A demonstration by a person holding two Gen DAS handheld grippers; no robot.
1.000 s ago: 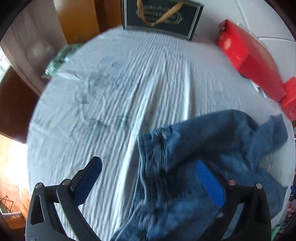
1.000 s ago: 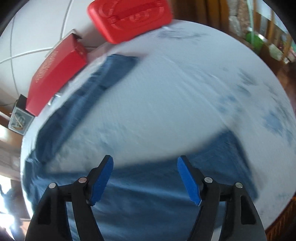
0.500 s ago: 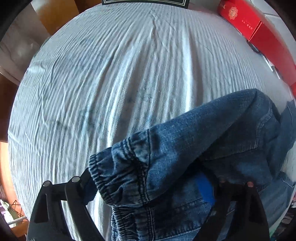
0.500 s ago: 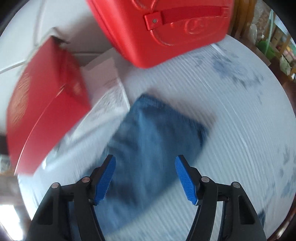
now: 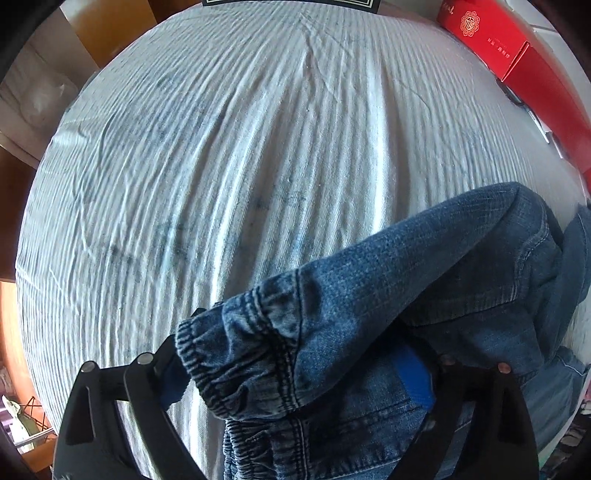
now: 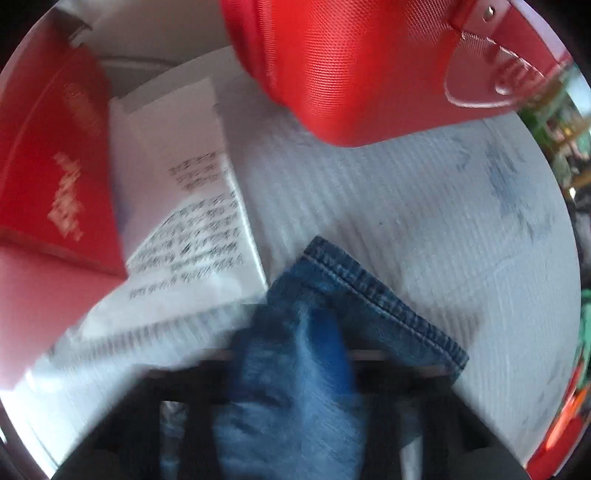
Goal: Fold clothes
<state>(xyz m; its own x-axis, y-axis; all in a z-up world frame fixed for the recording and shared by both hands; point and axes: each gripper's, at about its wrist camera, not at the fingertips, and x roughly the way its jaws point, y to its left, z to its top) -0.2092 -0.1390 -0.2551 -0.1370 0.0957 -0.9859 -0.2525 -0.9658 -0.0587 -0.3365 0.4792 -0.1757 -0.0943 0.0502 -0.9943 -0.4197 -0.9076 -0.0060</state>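
Blue jeans (image 5: 388, 295) lie bunched on a white ribbed sheet (image 5: 240, 147). In the left wrist view the elastic waistband is humped up between the fingers of my left gripper (image 5: 295, 384), which stands wide around it; the blue pad (image 5: 415, 380) of the right finger shows under the cloth. In the right wrist view a hemmed leg end (image 6: 369, 295) of the jeans sits in my right gripper (image 6: 295, 354). The view is blurred, and the jaws look closed on the denim.
A long red box (image 5: 517, 70) and a dark framed item (image 5: 295, 3) lie at the sheet's far edge. In the right wrist view a red case (image 6: 369, 66), a red box (image 6: 55, 166) and a printed white paper (image 6: 184, 206) lie just ahead.
My left gripper dropped over the waistband and the denim humped up between its fingers. My right gripper travelled to the leg end near the red boxes and closed on it.
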